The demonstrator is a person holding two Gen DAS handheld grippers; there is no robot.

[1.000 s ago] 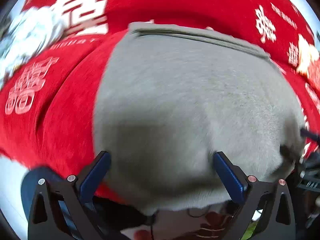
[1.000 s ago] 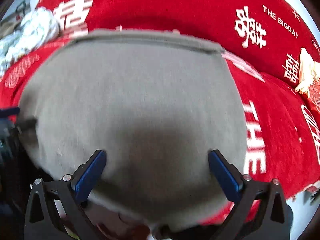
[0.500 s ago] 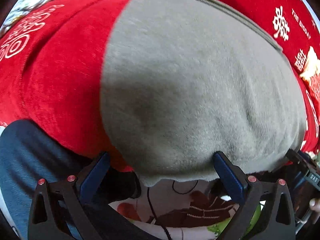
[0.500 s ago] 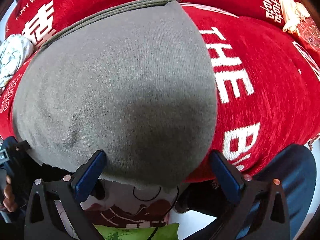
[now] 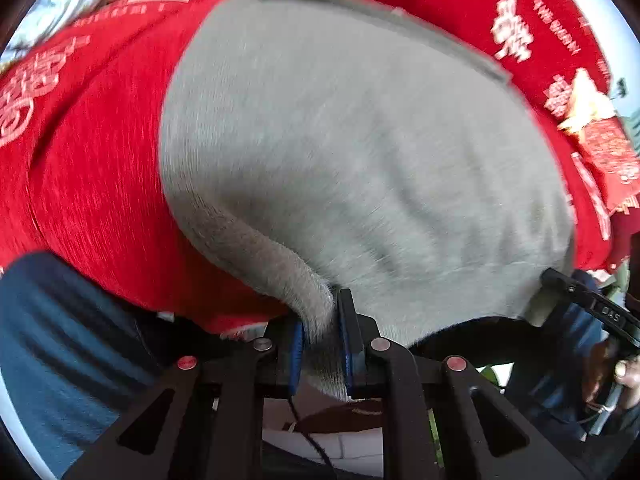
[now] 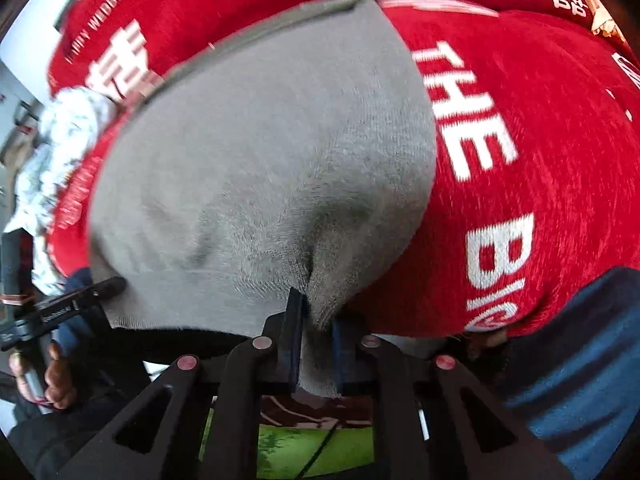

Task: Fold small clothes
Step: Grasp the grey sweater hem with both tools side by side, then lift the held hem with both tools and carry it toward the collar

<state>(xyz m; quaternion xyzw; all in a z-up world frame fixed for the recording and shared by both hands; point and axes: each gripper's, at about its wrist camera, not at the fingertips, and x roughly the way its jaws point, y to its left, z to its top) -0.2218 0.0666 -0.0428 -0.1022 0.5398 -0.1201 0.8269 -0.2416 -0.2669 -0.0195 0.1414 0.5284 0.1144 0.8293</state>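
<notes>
A grey knit garment (image 5: 352, 152) lies flat on a red cloth (image 5: 92, 152), its banded far edge away from me. My left gripper (image 5: 322, 320) is shut on the garment's near left corner, with fabric bunched between the blue pads. In the right wrist view the same grey garment (image 6: 272, 152) fills the middle, and my right gripper (image 6: 314, 316) is shut on its near right corner. Each view shows the other gripper at the garment's opposite near corner.
The red cloth (image 6: 520, 140) bears white lettering and symbols. A white patterned bundle (image 6: 60, 136) lies at the far left. A tasselled red packet (image 5: 600, 140) lies at the far right. The person's blue trouser legs (image 5: 60, 340) are close below the table edge.
Both grippers were open over the garment's near edge; both have closed on its near corners, and the fabric now bunches up between the pads.
</notes>
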